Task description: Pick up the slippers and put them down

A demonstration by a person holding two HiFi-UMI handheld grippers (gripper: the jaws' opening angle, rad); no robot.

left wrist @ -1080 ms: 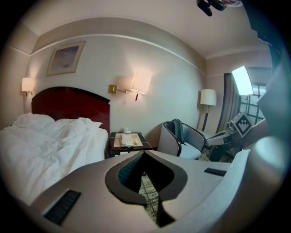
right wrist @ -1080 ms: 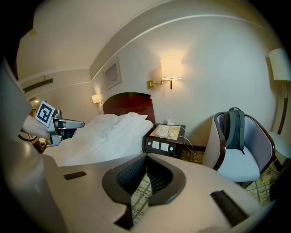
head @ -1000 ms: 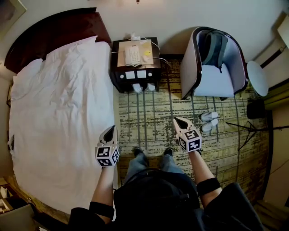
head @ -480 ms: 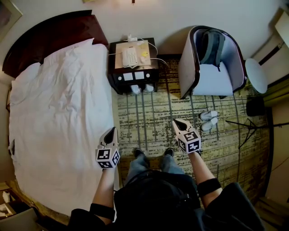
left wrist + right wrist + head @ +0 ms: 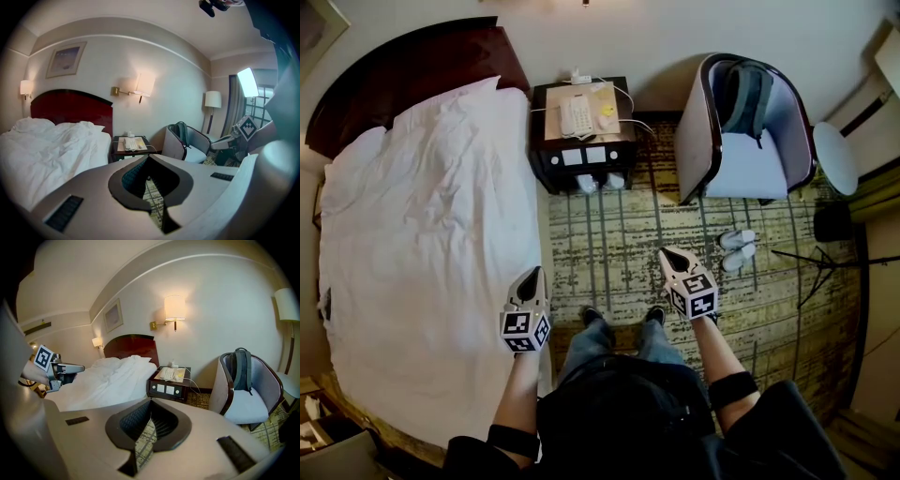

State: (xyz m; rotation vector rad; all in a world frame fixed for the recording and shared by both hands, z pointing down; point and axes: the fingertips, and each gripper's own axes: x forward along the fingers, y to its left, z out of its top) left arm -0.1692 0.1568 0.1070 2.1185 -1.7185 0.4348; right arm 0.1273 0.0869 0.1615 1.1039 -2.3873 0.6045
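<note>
A pair of white slippers (image 5: 736, 249) lies side by side on the patterned carpet, in front of the armchair (image 5: 748, 131) and to the right of my right gripper (image 5: 671, 254). That gripper hangs in the air, shut and empty, a good way left of the slippers. My left gripper (image 5: 533, 275) is shut and empty too, held over the bed's edge (image 5: 534, 281). Neither gripper view shows the slippers. In the left gripper view the jaws (image 5: 149, 177) meet tip to tip; in the right gripper view the jaws (image 5: 150, 415) do the same.
A white bed (image 5: 422, 244) fills the left. A dark nightstand (image 5: 581, 122) with a phone stands at the back. The armchair holds a backpack (image 5: 745, 94). A round white table (image 5: 834, 159) and a dark stand (image 5: 816, 267) are at the right. My feet (image 5: 623, 317) stand on the carpet.
</note>
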